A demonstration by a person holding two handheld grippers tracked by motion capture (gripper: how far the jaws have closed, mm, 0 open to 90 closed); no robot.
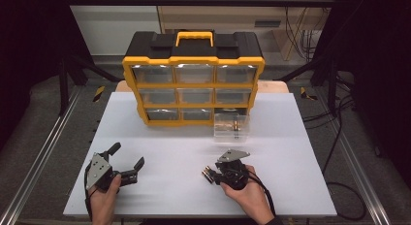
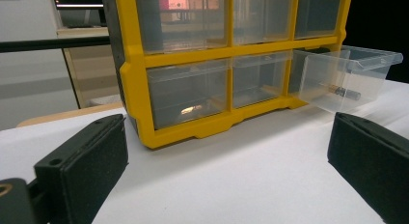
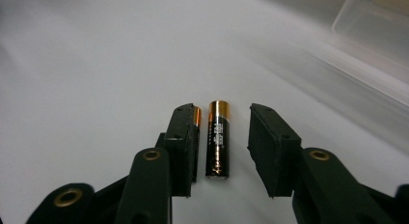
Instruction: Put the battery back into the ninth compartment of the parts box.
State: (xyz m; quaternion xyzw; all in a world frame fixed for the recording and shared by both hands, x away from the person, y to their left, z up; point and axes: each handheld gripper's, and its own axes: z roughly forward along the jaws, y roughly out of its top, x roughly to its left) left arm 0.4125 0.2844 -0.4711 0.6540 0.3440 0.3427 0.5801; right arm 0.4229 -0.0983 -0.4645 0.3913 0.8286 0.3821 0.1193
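**Battery Straddled by Right Jaws on the White Table**

Nearest the person, the right gripper (image 3: 219, 142) is held low over the table (image 1: 165, 157), and a battery (image 3: 218, 139) is seen lying flat between its jaws. A gap is left on either side of the battery: the jaws are narrowed around it, yet no pad is pressed against it. A second battery (image 3: 197, 115) is glimpsed just beyond the left-hand jaw of that view, mostly hidden behind it, only its copper end being shown. In the high view the two batteries are found at the right gripper's tip (image 1: 209, 175), left of the right hand (image 1: 245, 188).

Well apart, at the table's near left, the left gripper (image 1: 127, 159) is held by the left hand (image 1: 104, 196), its jaws spread wide with nothing between them.

Farther off, a clear drawer (image 1: 231, 127) is seen pulled out of the organizer's bottom right slot and resting on the table; another battery (image 2: 342, 92) is lying inside it. Behind it, the yellow organizer (image 1: 194, 84) is stood upright at the table's far edge, its other clear drawers pushed in.
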